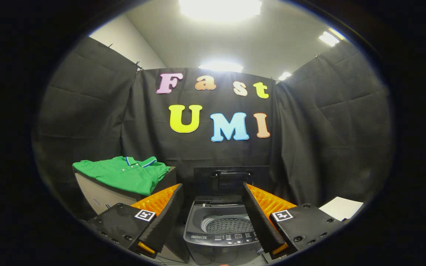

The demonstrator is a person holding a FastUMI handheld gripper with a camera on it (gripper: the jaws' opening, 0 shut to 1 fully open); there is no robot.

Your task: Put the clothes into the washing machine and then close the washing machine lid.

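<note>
Framing open washing machine (222,225), spread gripper (213,192); shirt (124,173) beyond left finger

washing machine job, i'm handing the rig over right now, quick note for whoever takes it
The hand-held gripper is open, holding nothing, fingers spread either side of the washing machine just ahead.
The lid is raised upright behind the drum; the part of the drum in view looks empty.
The green polo shirt lies folded on a box beyond the left finger.
Done: nothing yet.
Left: grasp the shirt, drop it in the drum, close the lid.
</note>
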